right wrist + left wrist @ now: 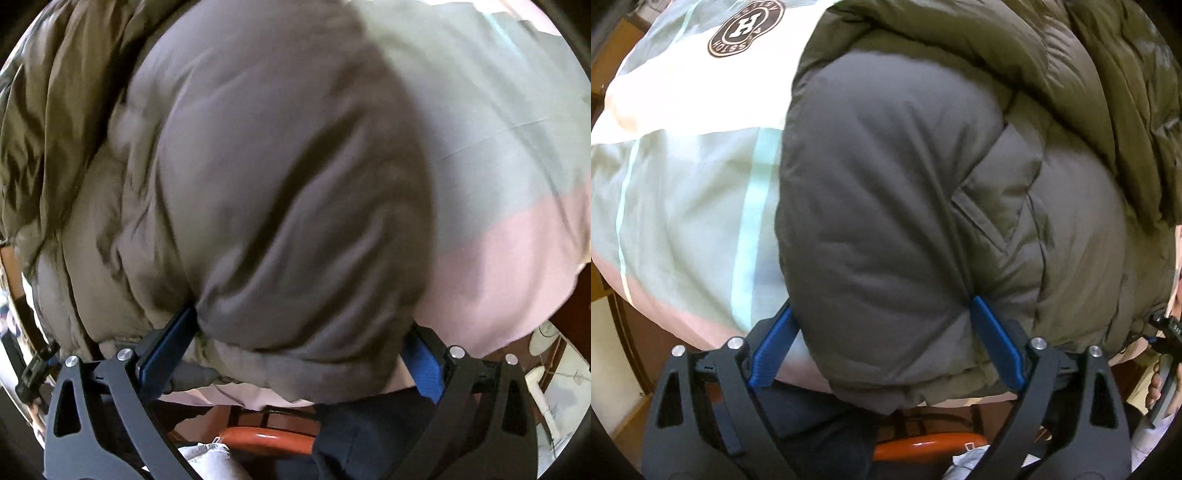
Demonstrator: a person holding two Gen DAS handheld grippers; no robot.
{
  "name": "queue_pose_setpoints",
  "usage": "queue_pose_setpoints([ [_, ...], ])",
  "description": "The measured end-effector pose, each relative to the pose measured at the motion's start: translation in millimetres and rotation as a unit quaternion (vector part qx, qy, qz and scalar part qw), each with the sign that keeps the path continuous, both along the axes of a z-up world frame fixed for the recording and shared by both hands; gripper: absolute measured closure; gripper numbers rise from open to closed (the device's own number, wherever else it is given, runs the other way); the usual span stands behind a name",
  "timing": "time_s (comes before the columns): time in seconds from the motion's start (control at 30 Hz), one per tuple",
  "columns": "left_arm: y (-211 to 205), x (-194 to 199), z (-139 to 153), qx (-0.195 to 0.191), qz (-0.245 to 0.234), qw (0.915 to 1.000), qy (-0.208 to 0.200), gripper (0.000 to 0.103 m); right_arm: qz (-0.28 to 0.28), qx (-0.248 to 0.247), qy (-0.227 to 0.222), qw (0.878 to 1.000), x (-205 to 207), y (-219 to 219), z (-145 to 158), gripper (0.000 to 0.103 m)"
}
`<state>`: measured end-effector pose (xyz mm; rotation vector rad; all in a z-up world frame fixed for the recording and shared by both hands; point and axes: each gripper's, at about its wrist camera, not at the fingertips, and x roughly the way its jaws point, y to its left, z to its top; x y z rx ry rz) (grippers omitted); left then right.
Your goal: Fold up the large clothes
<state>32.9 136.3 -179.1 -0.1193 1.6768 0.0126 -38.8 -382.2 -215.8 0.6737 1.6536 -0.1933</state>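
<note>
A puffy grey-olive down jacket [905, 192] lies on a bed cover and fills both views [258, 192]. My left gripper [882, 325] is wide open, its blue fingers [995, 339] straddling a padded grey section at the jacket's near edge. My right gripper [299, 332] is also wide open, its blue fingers [166, 343] either side of another padded section near the hem. Neither pair of jaws has closed on the fabric. The darker olive hood or collar part [1071, 55] lies beyond.
The bed cover [683, 166] is pale green, white and pink with a round "H" logo [746, 29]. An orange-brown chair rail [923, 443] sits below the bed edge. The other gripper and hand [1167, 350] show at the right edge. Wooden furniture [613, 37] stands at the left.
</note>
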Motion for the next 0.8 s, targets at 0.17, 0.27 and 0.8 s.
queue_pose_setpoints([
  [0.17,-4.9,5.6,24.9,-0.087,-0.001,0.9957,-0.032,0.097,-0.028,0.089,-0.103,0.99,7.9,-2.9,33.0,0.089],
  [0.27,3.7,17.5,56.8,-0.175,0.018,0.9803,-0.09,0.097,-0.035,0.127,-0.186,0.974,17.3,-4.5,67.8,0.09],
  [0.8,-1.3,191.5,131.4,-0.213,0.187,0.9205,-0.269,0.096,-0.228,0.063,-0.459,0.856,200.2,-81.7,162.2,0.098],
])
